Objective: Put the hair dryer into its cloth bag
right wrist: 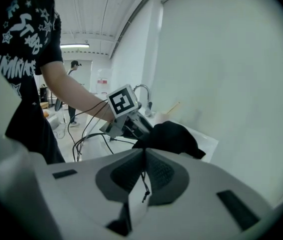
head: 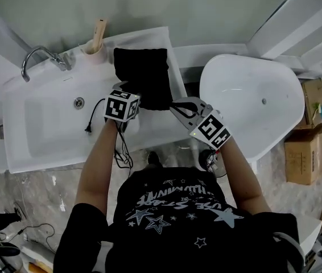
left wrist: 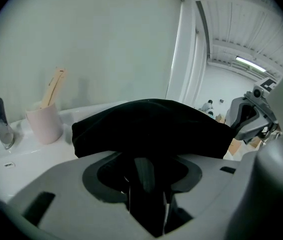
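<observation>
The black cloth bag (head: pixel 142 75) lies bulging on the white ledge (head: pixel 172 50) behind the sink. No part of the hair dryer itself shows. A black cord with a plug (head: pixel 88 128) trails from the bag's near end into the basin. My left gripper (head: pixel 133 97) is at the bag's near left edge, with its jaws closed on black cloth (left wrist: pixel 144 176). From the right, my right gripper (head: pixel 178 104) has its jaws pressed together on a thin black drawstring (right wrist: pixel 143 184) that leads to the bag (right wrist: pixel 174 136).
A chrome faucet (head: pixel 40 57) and a pink cup (head: pixel 94 51) holding a wooden-handled brush stand at the back of the sink basin (head: pixel 53 124). A white bathtub (head: pixel 252 98) is on the right, with cardboard boxes (head: pixel 309 138) beyond it. Gripper cables hang by the person's left arm.
</observation>
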Demonstrator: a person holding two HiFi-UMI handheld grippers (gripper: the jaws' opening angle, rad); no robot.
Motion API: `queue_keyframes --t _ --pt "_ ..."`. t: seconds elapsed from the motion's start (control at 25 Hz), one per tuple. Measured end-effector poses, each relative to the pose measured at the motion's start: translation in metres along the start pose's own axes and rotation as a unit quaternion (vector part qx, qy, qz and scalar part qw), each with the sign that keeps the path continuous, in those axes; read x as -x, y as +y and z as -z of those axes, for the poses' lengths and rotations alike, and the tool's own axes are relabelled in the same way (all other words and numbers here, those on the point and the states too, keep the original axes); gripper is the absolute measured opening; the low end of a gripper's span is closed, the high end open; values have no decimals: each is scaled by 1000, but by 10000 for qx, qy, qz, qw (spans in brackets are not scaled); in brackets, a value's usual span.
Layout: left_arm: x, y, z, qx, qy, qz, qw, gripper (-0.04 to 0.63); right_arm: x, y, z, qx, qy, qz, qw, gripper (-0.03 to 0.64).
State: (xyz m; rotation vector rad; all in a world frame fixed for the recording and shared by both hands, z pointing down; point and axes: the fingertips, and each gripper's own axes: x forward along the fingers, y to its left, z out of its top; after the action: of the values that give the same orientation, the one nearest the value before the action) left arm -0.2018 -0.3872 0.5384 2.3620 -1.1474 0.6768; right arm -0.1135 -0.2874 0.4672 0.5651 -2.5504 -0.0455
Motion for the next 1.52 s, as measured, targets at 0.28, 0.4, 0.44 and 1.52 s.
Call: queue_keyframes --t 0.28,0.4,0.44,1.52 --pt "-2 1 -19 -50 -438 -204 9988 207 4 -21 7 -154 -60 274 9995 20" --pt "-10 -1 -7 34 -255 -162 9995 207 2 -17 17 -218 68 232 9995 20" --pt "-11 -2 -4 21 -221 -185 9996 207 1 -16 20 -234 108 214 9994 20" --pt "-12 -50 17 22 17 -453 9990 382 35 -14 71 -987 449 738 9914 71"
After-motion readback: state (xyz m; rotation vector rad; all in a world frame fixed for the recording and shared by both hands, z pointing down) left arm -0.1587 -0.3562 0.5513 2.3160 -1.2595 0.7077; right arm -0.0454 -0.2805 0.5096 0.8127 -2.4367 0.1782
